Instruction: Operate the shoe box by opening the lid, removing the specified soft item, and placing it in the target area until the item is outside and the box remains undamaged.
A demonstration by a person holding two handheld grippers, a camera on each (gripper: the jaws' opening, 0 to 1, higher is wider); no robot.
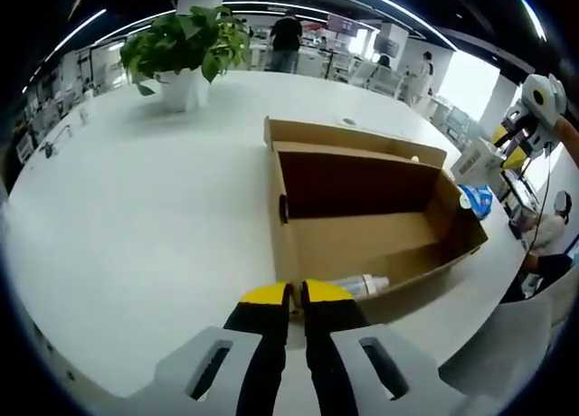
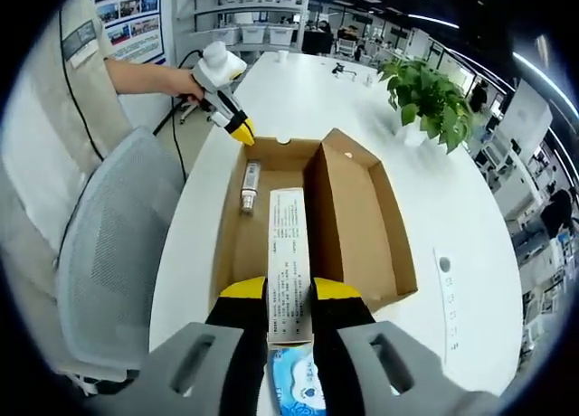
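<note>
An open cardboard shoe box lies on the white table, its lid folded back. A small bottle rests in its near corner. My left gripper hovers at that corner, shut with nothing in it. In the right gripper view the box lies lengthwise with the bottle inside. My right gripper is shut on a long white soft pack with a blue end, held above the box's near end. The left gripper sits at the far end, in a hand.
A potted plant stands on the table beyond the box. A grey chair and the person are at the table's edge beside the box. A round grommet is set into the tabletop. People stand in the background.
</note>
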